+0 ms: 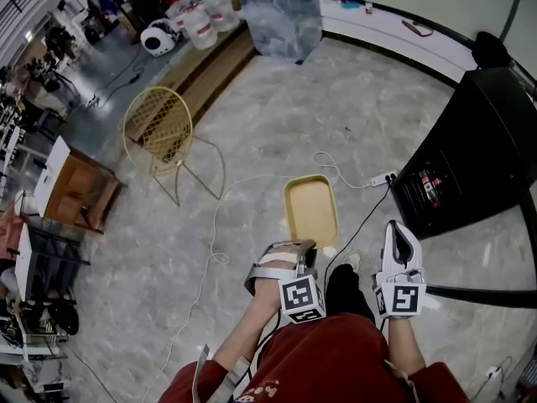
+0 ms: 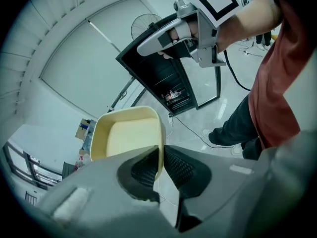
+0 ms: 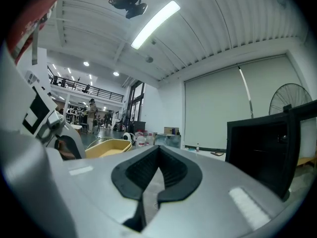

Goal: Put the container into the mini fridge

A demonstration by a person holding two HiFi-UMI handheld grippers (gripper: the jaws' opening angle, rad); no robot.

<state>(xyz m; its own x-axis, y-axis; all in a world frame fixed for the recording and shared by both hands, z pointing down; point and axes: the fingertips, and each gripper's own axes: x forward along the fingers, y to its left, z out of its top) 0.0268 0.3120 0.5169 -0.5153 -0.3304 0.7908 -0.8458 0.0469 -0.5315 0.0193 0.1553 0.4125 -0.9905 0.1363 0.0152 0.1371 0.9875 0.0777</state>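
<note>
A shallow pale-yellow container (image 1: 310, 208) hangs above the marble floor, held out in front of the person. My left gripper (image 1: 304, 243) is shut on its near rim. In the left gripper view the rim (image 2: 161, 148) sits pinched between the two black pads, and the container (image 2: 126, 135) extends beyond them. The black mini fridge (image 1: 470, 158) stands to the right, with small items on a shelf (image 2: 173, 95). My right gripper (image 1: 396, 227) is beside the left one, close to the fridge, shut with nothing in it (image 3: 158, 152). The container (image 3: 106, 147) shows to its left.
A yellow wire chair (image 1: 164, 133) stands on the floor to the left. A white cable (image 1: 252, 179) runs to a power strip (image 1: 382, 177) by the fridge. A wooden bench (image 1: 201, 65) with jugs lies at the back. A dark rail (image 1: 478, 294) crosses low on the right.
</note>
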